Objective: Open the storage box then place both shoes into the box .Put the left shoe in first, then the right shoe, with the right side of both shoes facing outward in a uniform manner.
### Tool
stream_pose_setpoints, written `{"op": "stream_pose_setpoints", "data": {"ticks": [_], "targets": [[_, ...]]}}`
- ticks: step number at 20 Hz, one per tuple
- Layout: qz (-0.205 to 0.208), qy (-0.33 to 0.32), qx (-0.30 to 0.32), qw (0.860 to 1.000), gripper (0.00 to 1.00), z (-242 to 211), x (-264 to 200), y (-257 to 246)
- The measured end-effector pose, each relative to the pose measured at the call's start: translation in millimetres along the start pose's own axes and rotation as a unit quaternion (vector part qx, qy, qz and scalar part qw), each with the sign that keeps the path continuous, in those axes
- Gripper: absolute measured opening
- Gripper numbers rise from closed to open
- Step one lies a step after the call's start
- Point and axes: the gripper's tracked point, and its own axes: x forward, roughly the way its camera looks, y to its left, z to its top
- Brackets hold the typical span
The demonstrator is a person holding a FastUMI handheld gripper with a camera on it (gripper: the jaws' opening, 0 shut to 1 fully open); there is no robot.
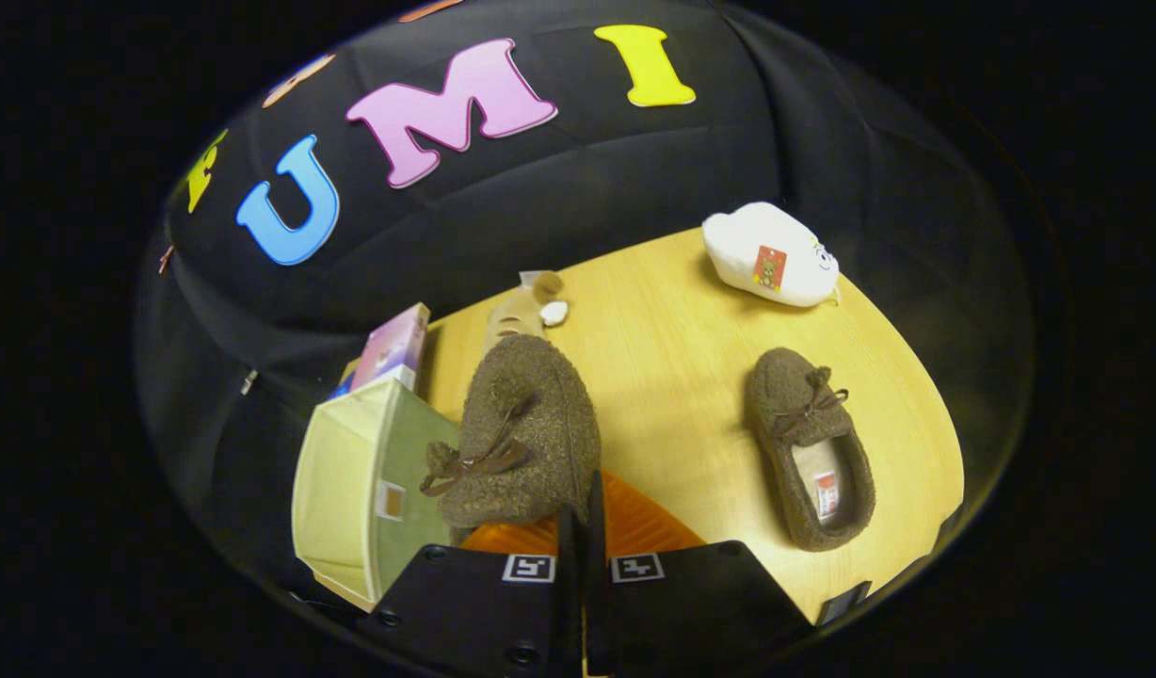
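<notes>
My gripper (581,516) is shut on the heel rim of a brown fuzzy slipper (526,428). The slipper hangs just ahead of the fingers with its toe pointing away and its bow toward the box. The storage box (338,480), a pale yellow-green fabric bin, stands open directly left of the held slipper. The second brown slipper (809,443) lies flat on the wooden table (672,348) to the right of the fingers, its opening facing up and its toe pointing away.
An orange ribbed sheet (639,523) lies under the held slipper, close to the fingers. A pink carton (394,347) stands behind the box. A tan plush toy (521,311) and a white plush (776,254) lie farther back.
</notes>
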Motion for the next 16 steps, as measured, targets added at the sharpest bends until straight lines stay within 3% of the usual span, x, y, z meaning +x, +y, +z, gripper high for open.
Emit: {"op": "stream_pose_setpoints", "data": {"ticks": [6, 16], "targets": [[0.048, -0.013, 0.037, 0.998, 0.07, 25.2, -24.8, 71.0], [0.093, 0.017, -0.008, 0.995, 0.07, -1.1, -10.7, 202.0]]}}
